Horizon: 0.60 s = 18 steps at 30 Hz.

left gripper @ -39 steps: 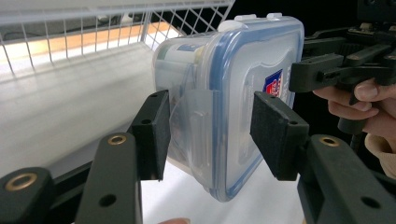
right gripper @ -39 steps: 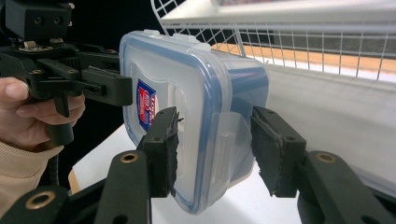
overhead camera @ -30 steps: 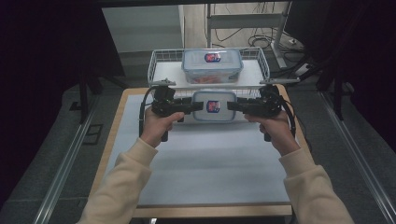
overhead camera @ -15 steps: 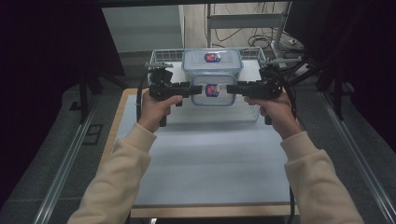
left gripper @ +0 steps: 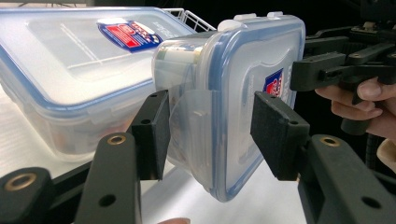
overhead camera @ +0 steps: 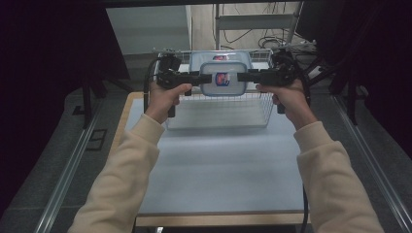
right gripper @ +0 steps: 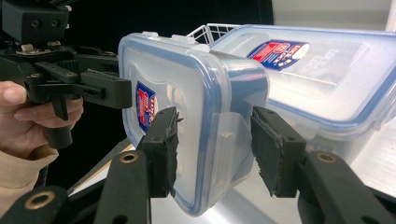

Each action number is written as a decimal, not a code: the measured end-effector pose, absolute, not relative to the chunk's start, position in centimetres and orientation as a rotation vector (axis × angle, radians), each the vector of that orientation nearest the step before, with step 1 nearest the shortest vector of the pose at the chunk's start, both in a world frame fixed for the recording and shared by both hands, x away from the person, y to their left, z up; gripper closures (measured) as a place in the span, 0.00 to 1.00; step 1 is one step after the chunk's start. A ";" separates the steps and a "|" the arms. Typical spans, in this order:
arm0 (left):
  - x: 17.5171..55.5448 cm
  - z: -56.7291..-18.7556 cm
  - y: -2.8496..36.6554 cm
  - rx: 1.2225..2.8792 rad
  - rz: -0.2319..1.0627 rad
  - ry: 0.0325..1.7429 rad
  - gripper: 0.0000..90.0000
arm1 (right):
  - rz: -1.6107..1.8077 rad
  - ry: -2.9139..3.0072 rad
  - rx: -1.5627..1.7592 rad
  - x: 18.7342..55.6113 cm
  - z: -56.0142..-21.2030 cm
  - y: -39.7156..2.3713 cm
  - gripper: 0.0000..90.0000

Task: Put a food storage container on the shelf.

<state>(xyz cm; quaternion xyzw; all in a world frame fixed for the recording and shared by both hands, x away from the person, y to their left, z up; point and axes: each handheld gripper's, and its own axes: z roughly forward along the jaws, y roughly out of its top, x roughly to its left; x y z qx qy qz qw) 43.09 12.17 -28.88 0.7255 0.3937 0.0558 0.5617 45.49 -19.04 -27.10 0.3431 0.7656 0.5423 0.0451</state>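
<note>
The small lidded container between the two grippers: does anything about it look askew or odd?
Yes. The small lidded container is held in the air, tipped on its side with the lid facing the person, above the wire basket. The left gripper and right gripper clamp its two ends. No damage or spill shows.

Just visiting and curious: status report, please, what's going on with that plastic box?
Left gripper and right gripper shut on small lidded container, one each end. Held above wire basket. Larger container in basket behind it.
</note>
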 end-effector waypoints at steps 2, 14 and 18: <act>43.4 -28.6 12.2 1.711 0.139 0.926 0.54 | 1.662 2.337 1.048 45.8 -26.9 -19.0 0.58; 46.0 -26.5 11.9 1.703 0.147 0.925 0.54 | 1.696 2.316 1.066 48.3 -25.1 -19.3 0.58; 47.2 -26.0 11.9 1.692 0.141 0.930 0.54 | 1.683 2.318 1.061 49.6 -24.1 -19.3 0.58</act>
